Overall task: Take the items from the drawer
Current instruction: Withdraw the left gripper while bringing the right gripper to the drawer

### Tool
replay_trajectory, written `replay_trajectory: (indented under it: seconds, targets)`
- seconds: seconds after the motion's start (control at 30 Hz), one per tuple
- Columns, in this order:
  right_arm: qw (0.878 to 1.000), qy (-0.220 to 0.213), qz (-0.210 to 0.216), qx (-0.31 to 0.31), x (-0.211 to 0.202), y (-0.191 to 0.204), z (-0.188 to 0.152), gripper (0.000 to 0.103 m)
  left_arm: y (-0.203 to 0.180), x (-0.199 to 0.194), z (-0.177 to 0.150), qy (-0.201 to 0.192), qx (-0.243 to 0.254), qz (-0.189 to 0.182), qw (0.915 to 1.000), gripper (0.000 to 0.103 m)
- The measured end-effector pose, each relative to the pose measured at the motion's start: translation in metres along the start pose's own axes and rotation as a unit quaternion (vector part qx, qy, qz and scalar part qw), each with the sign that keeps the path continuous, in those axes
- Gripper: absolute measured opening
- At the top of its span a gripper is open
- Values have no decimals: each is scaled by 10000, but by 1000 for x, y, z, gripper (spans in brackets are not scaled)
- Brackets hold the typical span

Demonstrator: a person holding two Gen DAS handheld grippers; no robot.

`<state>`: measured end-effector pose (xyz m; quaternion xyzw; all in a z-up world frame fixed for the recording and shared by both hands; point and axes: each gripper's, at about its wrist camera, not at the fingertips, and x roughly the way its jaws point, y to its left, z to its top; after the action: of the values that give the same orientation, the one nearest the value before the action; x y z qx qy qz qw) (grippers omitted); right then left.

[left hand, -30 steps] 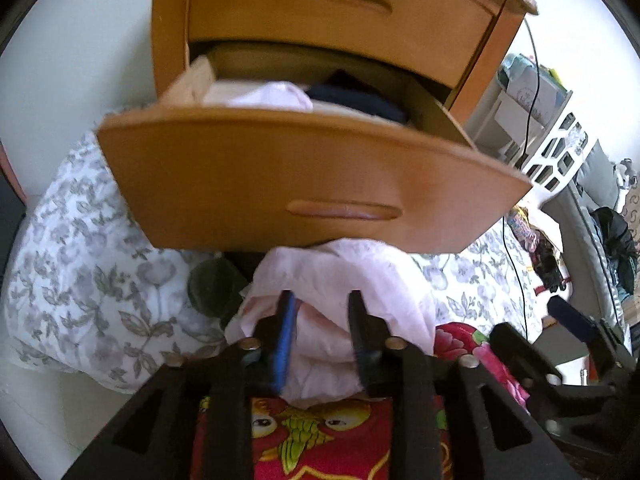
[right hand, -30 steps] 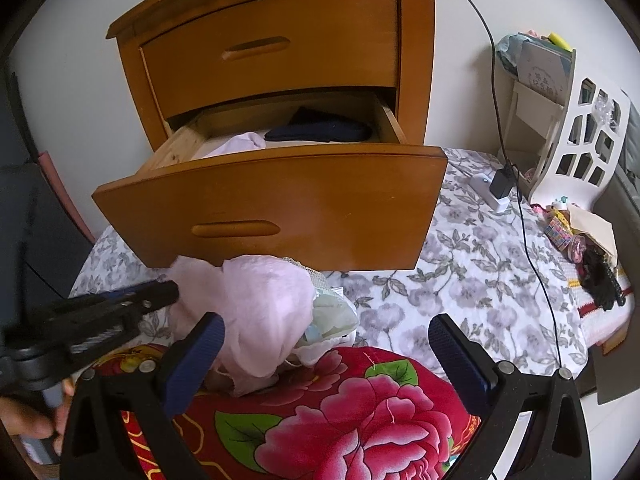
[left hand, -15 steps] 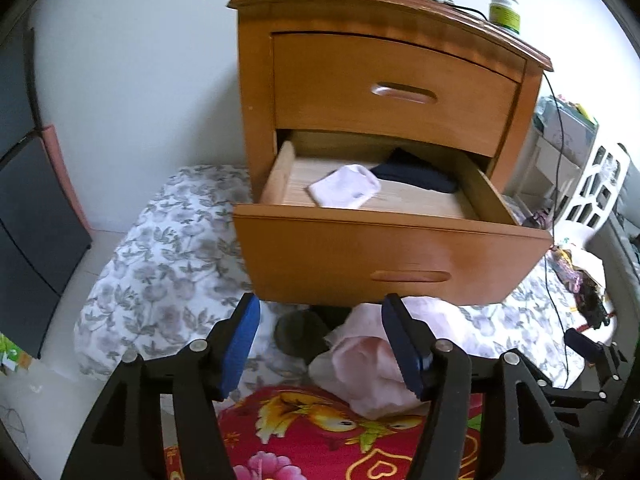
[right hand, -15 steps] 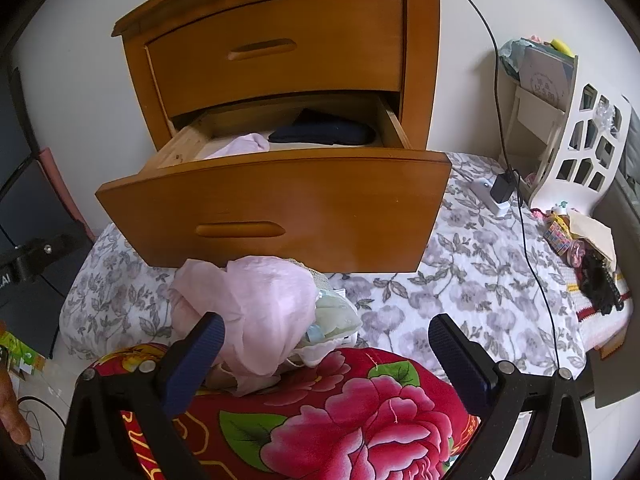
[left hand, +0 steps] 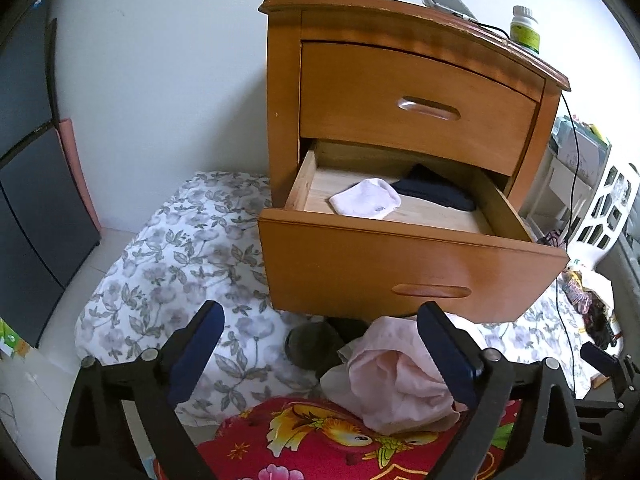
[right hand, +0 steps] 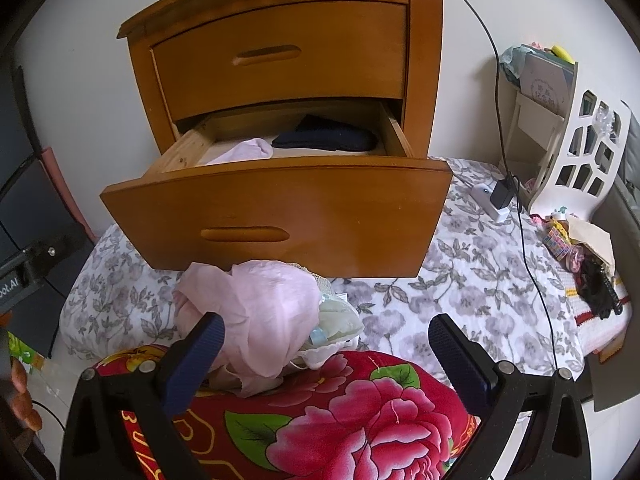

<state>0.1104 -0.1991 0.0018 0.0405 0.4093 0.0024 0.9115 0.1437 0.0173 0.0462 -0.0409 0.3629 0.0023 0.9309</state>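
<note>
writing: none readable | open lower drawer (left hand: 400,276): white sock (left hand: 366,203) beside dark folded cloth (left hand: 434,196) | pink garment (left hand: 400,376) on the bedding below drawer front | left claw (left hand: 320,350): jaws opening, empty | right claw (right hand: 326,354): released, empty

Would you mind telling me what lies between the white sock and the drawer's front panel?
Only bare wooden drawer floor lies between the white sock and the front panel, shown in the left wrist view.
</note>
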Motion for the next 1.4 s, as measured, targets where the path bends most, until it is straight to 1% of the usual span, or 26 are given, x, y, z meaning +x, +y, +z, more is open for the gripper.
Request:
replay_trajectory:
  seconds: [0.33,0.4,0.53,0.7,0.77,0.87,0.93,1.03,1.13,1.23,1.33,1.4]
  targets:
    - [9999,-8,115,-41,4,2,4,103,1,5,-2,-199,-117,-246,9994,98]
    - [9999,8,160,-29,6,1,5,103,2,6,-4,-302,-159,-291,9990,98]
    - [9999,5,155,-29,8,0,11,103,5,10,-5,-495,-176,-252,9983,98]
    - [9996,53,256,-120,11,1,22,103,11,17,-7,-506,-308,-402,9974,98]
    - [9995,66,220,-193,12,2,30,103,11,20,-7,-469,-273,-480,9974,98]
    - [9993,57,123,-352,13,6,41,103,12,22,-8,-507,-219,-393,9977,98]
    - [9989,55,204,-424,13,8,51,103,14,23,-7,-530,-218,-335,9978,98]
    - [9982,40,371,-471,11,11,66,103,20,26,-8,-551,-335,-388,9972,98]
    - [9970,18,627,-463,9,13,88,103,25,28,-9,-562,-458,-430,9964,98]
    - [9958,-64,680,-616,6,19,111,103,28,30,-10,-596,-542,-367,9961,98]
    - [9942,-121,745,-761,3,27,133,103,30,33,-11,-606,-535,-208,9965,98]
    - [9928,-128,831,-855,3,32,150,103,31,38,-12,-542,-573,-224,9966,98]
